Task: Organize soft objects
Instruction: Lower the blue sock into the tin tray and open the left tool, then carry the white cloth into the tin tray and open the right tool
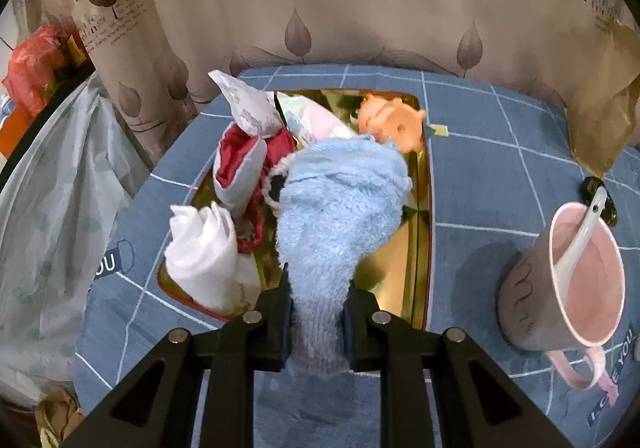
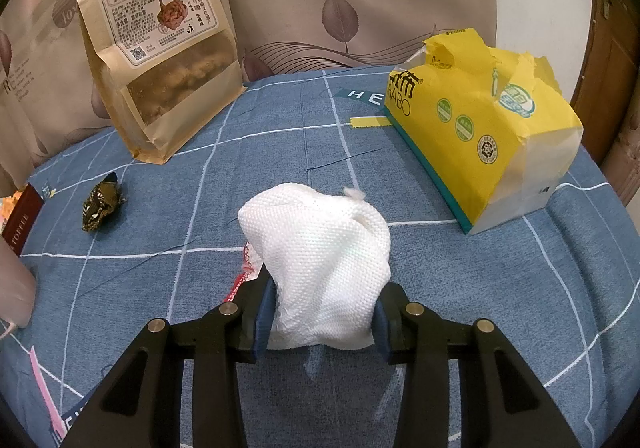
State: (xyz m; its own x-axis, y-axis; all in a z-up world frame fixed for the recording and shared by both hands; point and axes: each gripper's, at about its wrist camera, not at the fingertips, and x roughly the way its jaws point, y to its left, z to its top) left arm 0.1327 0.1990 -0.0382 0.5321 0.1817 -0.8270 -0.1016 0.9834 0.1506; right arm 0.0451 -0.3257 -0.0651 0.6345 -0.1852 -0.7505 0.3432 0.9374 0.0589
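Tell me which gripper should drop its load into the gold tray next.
Left, probably. The left gripper holds the blue fluffy cloth right over the gold tray. The right gripper grips a white paper towel above bare tablecloth, with no tray in its view.

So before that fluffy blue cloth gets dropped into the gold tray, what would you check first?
1. Left tool grips the blue cloth: ok.
2. Cloth hangs over the gold tray: ok.
3. Free room in the tray: not ok on its left, crowded by the white cloth and red pouch; bare gold on the right.
4. Mug stands apart from the tray: ok.
5. Right tool holds its white tissue: ok.
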